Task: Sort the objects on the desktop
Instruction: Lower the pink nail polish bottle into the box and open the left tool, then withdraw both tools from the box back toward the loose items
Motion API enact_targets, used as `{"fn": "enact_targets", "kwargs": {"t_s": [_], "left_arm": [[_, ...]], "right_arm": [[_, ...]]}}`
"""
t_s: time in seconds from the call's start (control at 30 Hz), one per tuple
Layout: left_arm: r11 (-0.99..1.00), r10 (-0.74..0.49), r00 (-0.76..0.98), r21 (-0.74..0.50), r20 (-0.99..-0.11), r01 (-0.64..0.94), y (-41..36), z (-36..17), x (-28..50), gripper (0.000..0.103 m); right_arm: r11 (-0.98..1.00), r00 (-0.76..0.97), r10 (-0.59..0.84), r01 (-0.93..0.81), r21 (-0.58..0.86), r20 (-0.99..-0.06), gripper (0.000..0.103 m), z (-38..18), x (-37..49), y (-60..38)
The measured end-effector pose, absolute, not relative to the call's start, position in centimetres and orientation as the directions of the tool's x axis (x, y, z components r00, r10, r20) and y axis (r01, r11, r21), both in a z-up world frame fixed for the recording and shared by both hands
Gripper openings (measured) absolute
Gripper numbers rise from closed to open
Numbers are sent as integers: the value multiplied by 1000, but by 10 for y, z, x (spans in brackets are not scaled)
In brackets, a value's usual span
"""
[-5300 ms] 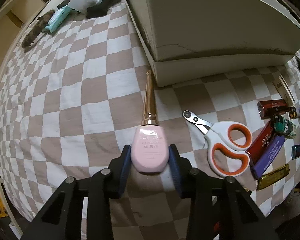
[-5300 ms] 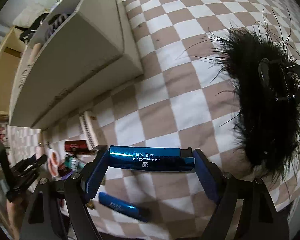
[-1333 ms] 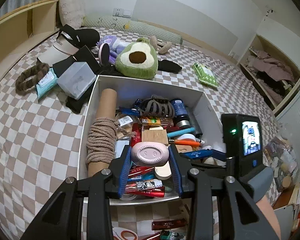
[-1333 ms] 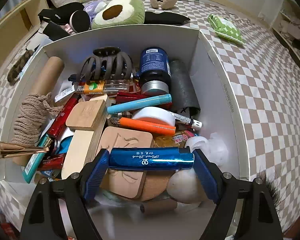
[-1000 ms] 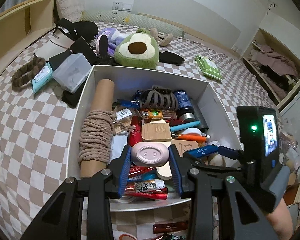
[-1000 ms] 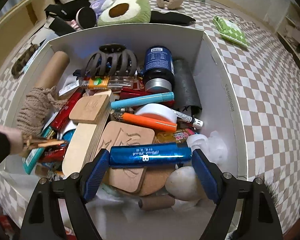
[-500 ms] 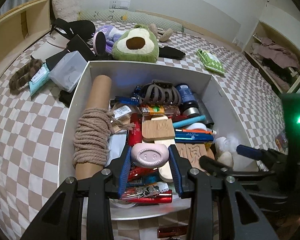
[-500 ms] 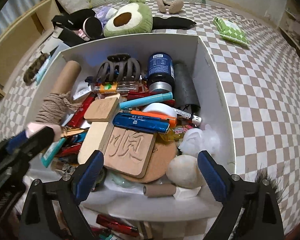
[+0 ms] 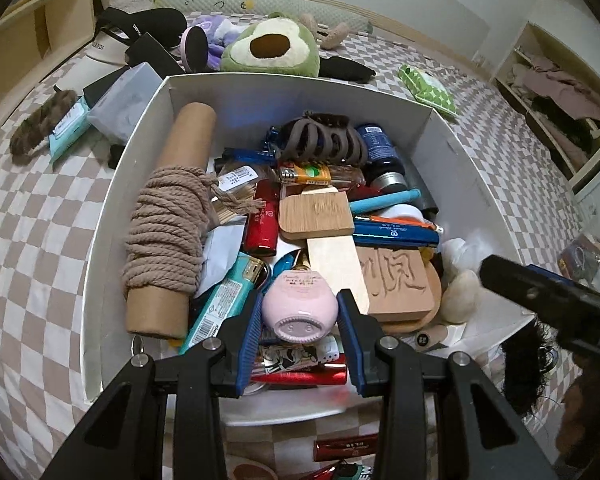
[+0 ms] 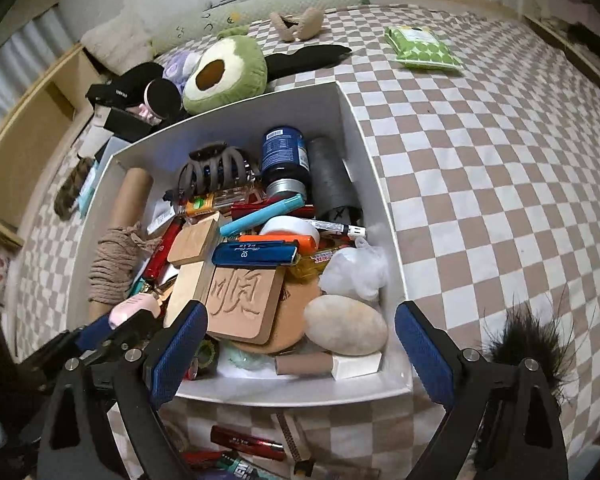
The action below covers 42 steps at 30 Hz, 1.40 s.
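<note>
The left tool (image 9: 300,334) is clamped with narrow-set fingers, while the right tool (image 10: 298,350) hangs spread wide.

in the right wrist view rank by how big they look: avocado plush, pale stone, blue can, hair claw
1. avocado plush
2. pale stone, though nearness inflates it
3-4. hair claw and blue can, too alike to rank

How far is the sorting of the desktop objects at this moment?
Done: the blue case lies in the white box, and the right tool is open. In hand: the left tool grips the pink bottle over the box. Left: the red tube lies outside.
</note>
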<state>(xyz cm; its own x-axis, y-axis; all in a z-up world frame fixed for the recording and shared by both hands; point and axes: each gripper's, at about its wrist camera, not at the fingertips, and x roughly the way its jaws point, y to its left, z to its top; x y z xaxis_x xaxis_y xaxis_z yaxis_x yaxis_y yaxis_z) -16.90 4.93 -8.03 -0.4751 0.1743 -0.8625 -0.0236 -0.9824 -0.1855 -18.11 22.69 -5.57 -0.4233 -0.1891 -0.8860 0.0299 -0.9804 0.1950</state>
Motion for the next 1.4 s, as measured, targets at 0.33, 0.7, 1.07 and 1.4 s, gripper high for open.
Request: {"fn": "enact_targets", "kwargs": {"t_s": [0.33, 0.7, 1.07, 1.4], "left_arm": [[-985, 159, -454, -172, -877, -13, 46, -90, -173, 37], [-972, 186, -482, -232, -856, 37, 29, -71, -163, 69], [-993, 87, -514, -116, -853, 24, 29, -60, -143, 96], [-998, 65, -556, -65, -829, -20, 34, -46, -123, 102]], "right_arm": [[-975, -439, -216, 59, 212, -872, 95, -46, -173, 231], [-956, -457, -286, 73, 285, -842, 95, -35, -162, 233], [-960, -490, -275, 98, 262, -827, 95, -27, -148, 231], [-976, -544, -219, 109, 191, -810, 103, -23, -131, 237]]}}
